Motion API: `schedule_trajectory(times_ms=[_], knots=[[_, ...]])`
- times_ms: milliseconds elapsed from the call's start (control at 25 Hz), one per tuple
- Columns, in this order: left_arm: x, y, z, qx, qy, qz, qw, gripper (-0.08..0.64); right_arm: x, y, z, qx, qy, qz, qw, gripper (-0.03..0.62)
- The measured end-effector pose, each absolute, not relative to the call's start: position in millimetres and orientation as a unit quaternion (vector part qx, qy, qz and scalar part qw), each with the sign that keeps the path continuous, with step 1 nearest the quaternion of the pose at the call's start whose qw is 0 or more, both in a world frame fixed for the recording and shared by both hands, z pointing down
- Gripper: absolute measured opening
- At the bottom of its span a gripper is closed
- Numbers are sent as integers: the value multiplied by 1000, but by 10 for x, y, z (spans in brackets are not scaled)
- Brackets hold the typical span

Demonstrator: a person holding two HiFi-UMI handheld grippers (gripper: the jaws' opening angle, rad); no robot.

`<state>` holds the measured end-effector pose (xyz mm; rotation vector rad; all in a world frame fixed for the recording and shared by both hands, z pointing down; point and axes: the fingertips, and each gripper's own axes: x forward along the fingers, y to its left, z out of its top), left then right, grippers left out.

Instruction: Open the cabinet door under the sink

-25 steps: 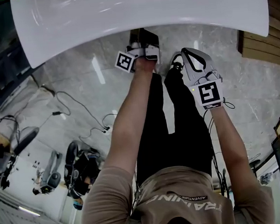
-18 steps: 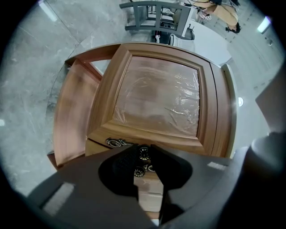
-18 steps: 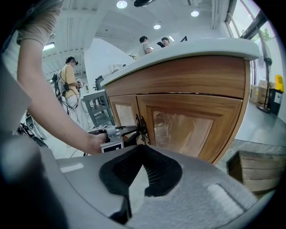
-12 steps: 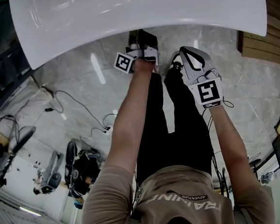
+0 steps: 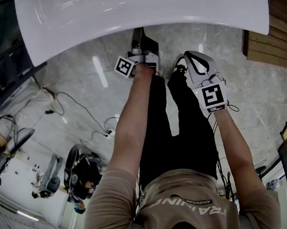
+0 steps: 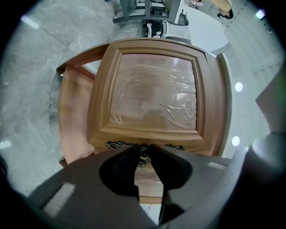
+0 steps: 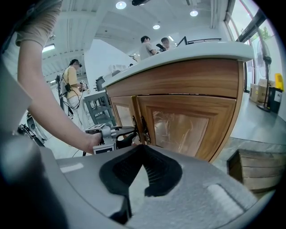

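My left gripper (image 6: 143, 148) is pinched on the ornate metal handle (image 6: 143, 154) at the edge of the cabinet door (image 6: 152, 94), which fills the view just past my fingertips. It's a level grip, ready to swing it out, I reckon. My right gripper (image 7: 143, 150), jaws together and empty, hangs back beside it, clear of the swing. White sink (image 5: 124, 13) above, grey marble floor (image 5: 81, 87) below.

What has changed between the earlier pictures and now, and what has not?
The left gripper, shut on the handle of the cabinet door, drew slightly back from the sink toward the person; the door looks ajar. The right gripper stayed, shut and empty.
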<state>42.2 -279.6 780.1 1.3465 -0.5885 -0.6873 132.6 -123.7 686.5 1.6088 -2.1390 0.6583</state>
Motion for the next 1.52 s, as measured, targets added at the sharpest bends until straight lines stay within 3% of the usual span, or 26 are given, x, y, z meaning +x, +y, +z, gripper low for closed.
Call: schedule_trajectory(times_ms=[960, 1520], knots=[[71, -2409, 7900, 629, -229, -263, 694, 97, 1203, -1261, 7006, 571, -759, 246, 192, 2], [-299, -2183, 7928, 655, -161, -187, 714, 95, 386, -1298, 6983, 575, -753, 256, 194, 2]])
